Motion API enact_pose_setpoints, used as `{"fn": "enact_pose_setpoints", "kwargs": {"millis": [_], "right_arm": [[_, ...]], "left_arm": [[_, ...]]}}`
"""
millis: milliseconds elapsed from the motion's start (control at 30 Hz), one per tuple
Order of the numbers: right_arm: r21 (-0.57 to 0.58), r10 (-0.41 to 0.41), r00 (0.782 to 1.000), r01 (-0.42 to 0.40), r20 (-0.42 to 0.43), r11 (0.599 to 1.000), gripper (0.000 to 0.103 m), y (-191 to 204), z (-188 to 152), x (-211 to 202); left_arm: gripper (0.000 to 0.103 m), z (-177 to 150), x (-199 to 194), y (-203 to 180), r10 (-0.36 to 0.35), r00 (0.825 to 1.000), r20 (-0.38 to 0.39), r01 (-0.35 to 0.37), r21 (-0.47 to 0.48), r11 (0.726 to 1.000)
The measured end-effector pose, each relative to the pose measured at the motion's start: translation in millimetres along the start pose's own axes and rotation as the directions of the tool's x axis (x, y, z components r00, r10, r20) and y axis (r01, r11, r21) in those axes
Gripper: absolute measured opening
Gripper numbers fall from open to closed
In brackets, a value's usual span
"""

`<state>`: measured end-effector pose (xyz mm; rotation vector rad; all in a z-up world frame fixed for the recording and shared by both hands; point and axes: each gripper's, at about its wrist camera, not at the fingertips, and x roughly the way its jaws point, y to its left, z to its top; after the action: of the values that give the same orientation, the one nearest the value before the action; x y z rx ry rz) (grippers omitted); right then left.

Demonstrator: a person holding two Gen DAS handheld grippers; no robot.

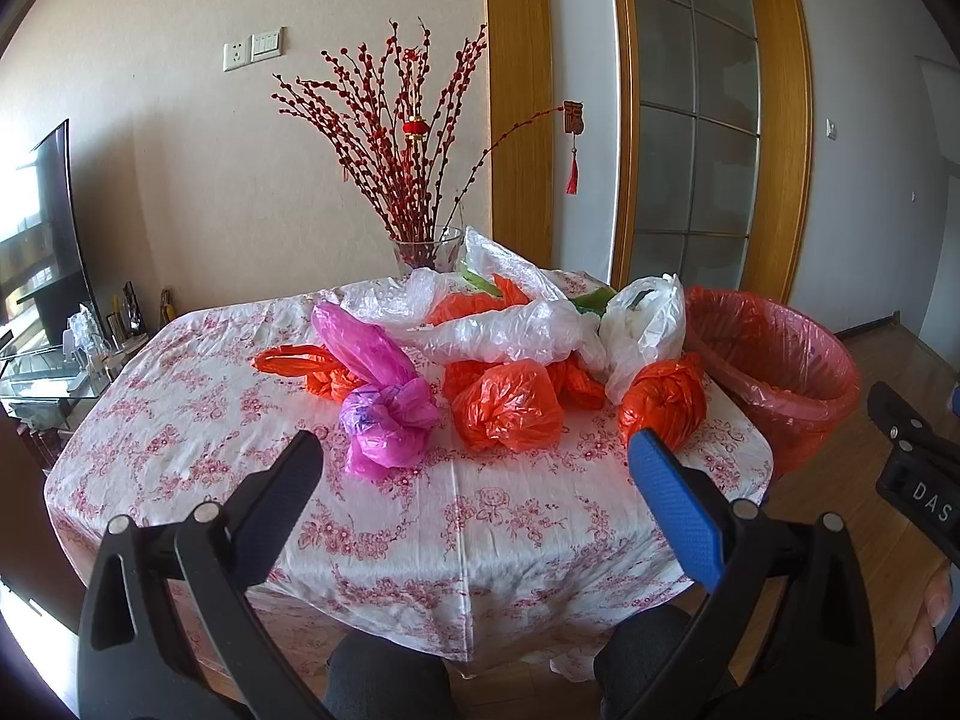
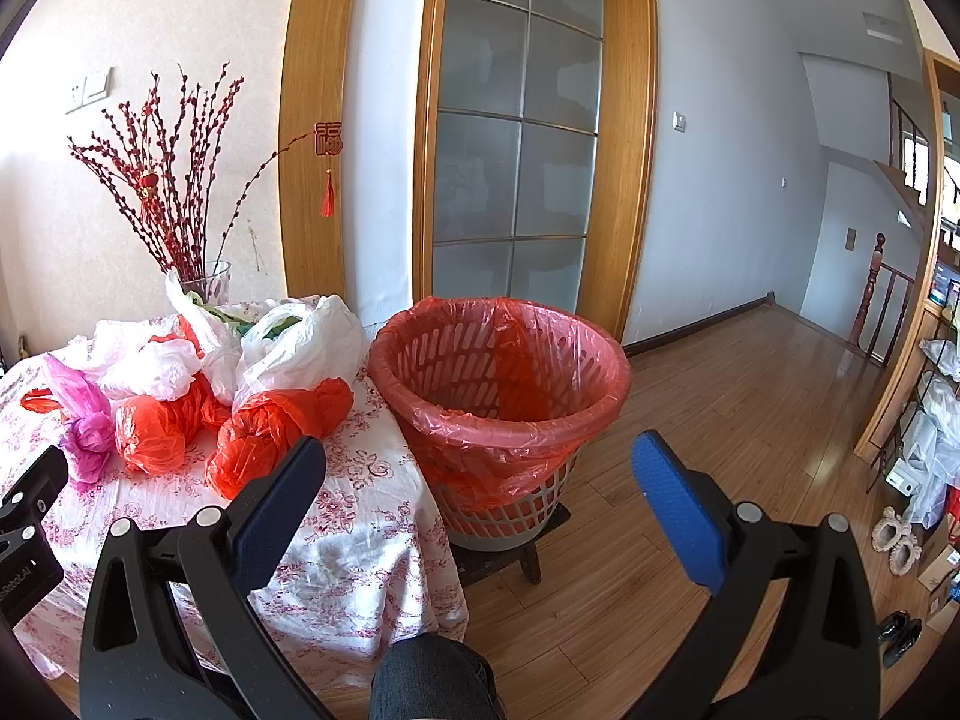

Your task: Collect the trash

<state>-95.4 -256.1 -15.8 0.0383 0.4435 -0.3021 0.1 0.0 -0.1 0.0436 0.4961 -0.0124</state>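
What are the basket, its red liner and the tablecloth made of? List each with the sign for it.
Basket: looks like rigid moulded plastic, matte pale grey; even slotted walls show through the liner.
Red liner: thin plastic film, translucent and glossy, crinkled and folded over the rim.
Tablecloth: seems woven fabric, matte white with a pink floral print; it creases and drapes softly over the table edge.

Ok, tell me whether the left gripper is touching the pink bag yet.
Apart. The left wrist view shows the left gripper open, with bare tablecloth between its fingertips and the pink bag.

Knotted plastic bags on floral tablecloth
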Motion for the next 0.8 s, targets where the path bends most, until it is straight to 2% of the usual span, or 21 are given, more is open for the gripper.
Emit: {"fn": "enact_pose_setpoints", "kwargs": {"millis": [800], "right_arm": [[0.002, 0.001, 1.000, -0.001, 0.002, 1.000, 0.101, -2.0, 1.2, -1.1]], "left_arm": [[0.099, 0.3, -2.6, -3.4, -0.001, 1.000, -0.001, 0.001, 0.001, 1.000]]}}
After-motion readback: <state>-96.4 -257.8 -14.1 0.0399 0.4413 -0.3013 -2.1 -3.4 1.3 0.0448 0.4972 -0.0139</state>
